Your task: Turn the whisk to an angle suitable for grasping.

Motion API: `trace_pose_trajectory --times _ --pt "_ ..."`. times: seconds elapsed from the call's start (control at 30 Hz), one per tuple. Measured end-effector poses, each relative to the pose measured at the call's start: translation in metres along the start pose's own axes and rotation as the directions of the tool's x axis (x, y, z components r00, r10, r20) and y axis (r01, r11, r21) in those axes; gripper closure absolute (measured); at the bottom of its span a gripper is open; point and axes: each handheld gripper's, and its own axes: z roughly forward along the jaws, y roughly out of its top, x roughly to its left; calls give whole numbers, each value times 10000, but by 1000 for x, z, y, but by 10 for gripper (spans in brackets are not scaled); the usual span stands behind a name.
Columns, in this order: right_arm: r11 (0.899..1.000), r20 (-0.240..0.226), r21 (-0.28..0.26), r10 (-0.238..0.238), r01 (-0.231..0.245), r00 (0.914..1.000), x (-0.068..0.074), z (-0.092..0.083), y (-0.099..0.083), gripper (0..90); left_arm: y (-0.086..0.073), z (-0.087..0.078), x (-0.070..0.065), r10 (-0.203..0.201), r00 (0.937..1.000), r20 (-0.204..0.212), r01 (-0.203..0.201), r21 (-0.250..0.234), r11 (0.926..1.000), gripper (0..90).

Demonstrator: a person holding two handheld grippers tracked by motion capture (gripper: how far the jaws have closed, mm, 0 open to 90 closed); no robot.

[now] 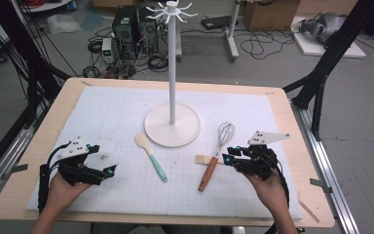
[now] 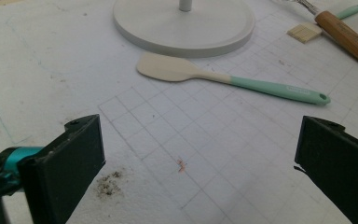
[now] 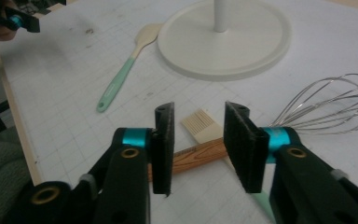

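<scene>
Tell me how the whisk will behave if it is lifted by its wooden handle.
The whisk will probably tip toward its handle, since the thick wood looks heavier than the thin wire loops. The loops may flex if bumped. The smooth round handle might turn in the right hand-held gripper, whose jaws stand around it.

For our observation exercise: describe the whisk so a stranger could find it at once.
Start at the white stand's round base. Just right of it lies the whisk, beside the right claw. Unlike the mint-handled spatula, it has a wire head and brown wooden handle.

Open mat (image 1: 112, 122) lies ahead of the left gripper (image 1: 108, 171). The stand (image 1: 172, 124) blocks the centre; spatula (image 1: 151, 156) and whisk (image 1: 216, 156) flank a narrow bare lane.
</scene>
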Motion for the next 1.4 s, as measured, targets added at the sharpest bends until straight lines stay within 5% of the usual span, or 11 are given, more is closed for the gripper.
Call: trace_pose_trajectory --times 0.1,0.4,1.4 --pt "9992 -145 398 -68 74 9999 3 7 -4 778 -1 -1 0 26 10000 -33 -26 29 10000 18" --pt "9962 -456 849 -134 173 9989 7 21 -10 890 0 -2 0 -4 10000 -73 3 -23 10000 17" --pt "9752 -1803 2039 -495 866 9824 36 76 -24 890 -2 0 0 22 10000 -33 -21 56 10000 18"
